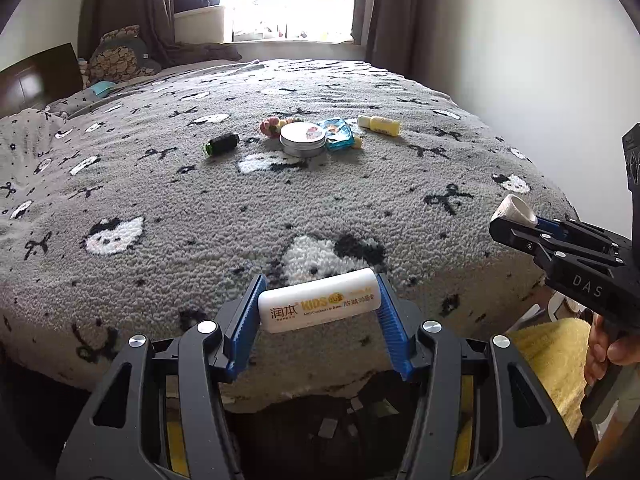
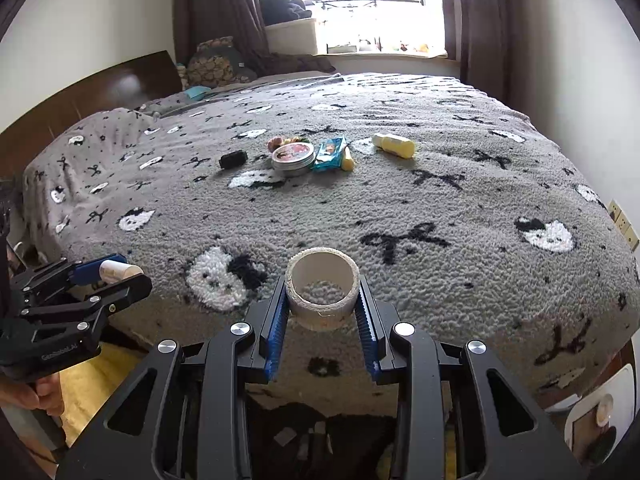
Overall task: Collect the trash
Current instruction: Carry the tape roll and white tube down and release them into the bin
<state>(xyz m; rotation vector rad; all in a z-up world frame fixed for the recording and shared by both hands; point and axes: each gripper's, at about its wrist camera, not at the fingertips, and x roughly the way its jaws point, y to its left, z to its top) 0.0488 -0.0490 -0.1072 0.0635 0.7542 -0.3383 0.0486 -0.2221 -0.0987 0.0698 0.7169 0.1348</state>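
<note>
The left gripper point(image 1: 320, 304) clamps a white oblong plastic tube point(image 1: 318, 304), long axis crosswise between its pads; the right gripper point(image 2: 322, 298) pinches a grey cardboard tape core point(image 2: 322, 290). Remaining trash, with the round metal tin point(image 1: 302, 139), lies well ahead of both, slightly nearer the right.

The bed point(image 1: 360, 208) in front of me is spread with a grey fleecy blanket point(image 2: 460, 280) patterned with black bows and white cat faces. Near its middle lies a small cluster of things: a round metal tin point(image 1: 302, 140) with a teal packet point(image 1: 338, 134) touching its right side and something pink and colourful point(image 1: 271, 125) just behind it. A dark little bottle point(image 1: 221, 144) lies on its side to the left of the tin, apart from it. A pale yellow bottle point(image 1: 379, 125) lies to the right. At the far left corner sit a patterned cushion point(image 1: 116, 58) and a dotted pillow point(image 1: 24, 136).
</note>
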